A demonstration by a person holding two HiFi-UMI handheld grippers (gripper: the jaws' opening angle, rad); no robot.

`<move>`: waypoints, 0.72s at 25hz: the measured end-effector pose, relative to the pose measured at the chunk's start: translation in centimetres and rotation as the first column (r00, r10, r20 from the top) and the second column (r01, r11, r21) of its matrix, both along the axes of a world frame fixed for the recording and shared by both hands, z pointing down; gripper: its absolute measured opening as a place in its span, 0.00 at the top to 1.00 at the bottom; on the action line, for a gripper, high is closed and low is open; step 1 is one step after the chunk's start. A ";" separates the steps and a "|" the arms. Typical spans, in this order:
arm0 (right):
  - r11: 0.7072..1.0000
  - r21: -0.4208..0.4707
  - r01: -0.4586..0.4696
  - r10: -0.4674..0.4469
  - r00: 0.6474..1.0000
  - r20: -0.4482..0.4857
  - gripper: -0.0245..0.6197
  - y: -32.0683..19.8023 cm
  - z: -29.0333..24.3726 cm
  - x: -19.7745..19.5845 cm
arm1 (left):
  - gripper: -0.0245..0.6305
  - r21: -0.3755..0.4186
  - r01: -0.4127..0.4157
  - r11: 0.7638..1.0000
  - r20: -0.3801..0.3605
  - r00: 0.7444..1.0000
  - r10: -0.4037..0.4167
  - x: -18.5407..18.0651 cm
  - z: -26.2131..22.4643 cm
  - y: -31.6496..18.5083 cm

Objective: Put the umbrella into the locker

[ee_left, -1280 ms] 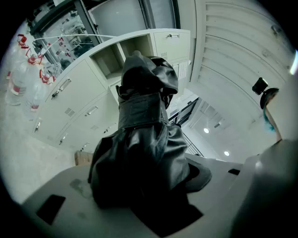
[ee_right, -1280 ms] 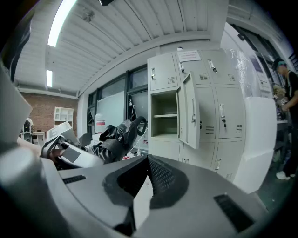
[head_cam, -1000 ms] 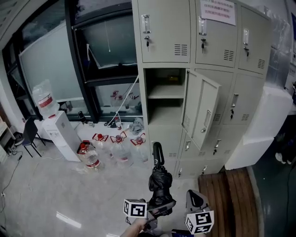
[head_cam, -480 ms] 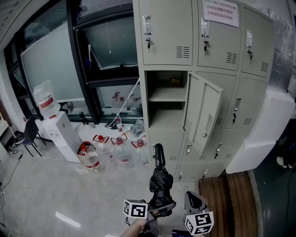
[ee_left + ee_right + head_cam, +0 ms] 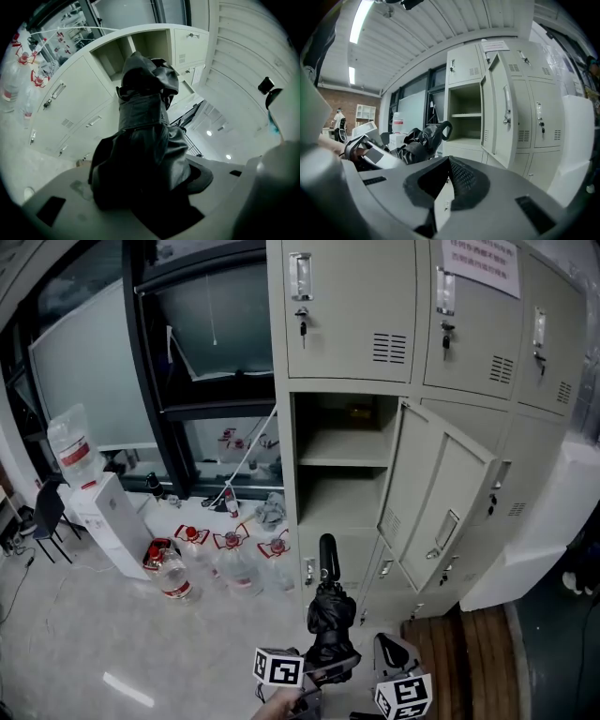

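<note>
— Where is the umbrella (image 5: pixel 328 610)?
— My left gripper (image 5: pixel 323 669) is squeezing it upright in front of the open locker (image 5: pixel 287 465), which is looking nearer than before.
— And the right gripper (image 5: pixel 392 652)?
— Its view is showing jaws together, empty.

White water dispenser (image 5: pixel 111 521) stands on the pale floor (image 5: pixel 75 634) at left, a clear jug (image 5: pixel 73 448) upended on top of it and a dark chair (image 5: pixel 47 512) just beside it at the left edge. Red-capped water jugs (image 5: pixel 234 563) cluster on the floor below the dark-framed window (image 5: pixel 150 362); a white cable (image 5: pixel 253 442) slants down across the lower pane. Wooden boards (image 5: pixel 459 652) lie at lower right, with a large white block (image 5: pixel 539 521) above them.
</note>
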State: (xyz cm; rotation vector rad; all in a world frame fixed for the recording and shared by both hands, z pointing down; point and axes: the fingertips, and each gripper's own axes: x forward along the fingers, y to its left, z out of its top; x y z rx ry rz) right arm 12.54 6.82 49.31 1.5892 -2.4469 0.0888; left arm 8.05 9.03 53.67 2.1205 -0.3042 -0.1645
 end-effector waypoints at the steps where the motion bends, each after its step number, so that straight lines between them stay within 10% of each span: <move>1: 1.000 -0.007 -0.010 0.010 1.000 -0.008 0.96 -1.6 0.2 0.0 | 0.56 -0.001 -0.009 1.000 -0.001 1.000 0.009 0.0 -0.1 -1.6; 18: 0.992 -0.041 -0.123 0.119 0.988 -0.100 0.96 -21.8 0.5 -2.5 | 0.55 -0.040 -0.142 0.989 -0.024 0.990 0.141 -0.8 -0.2 -21.1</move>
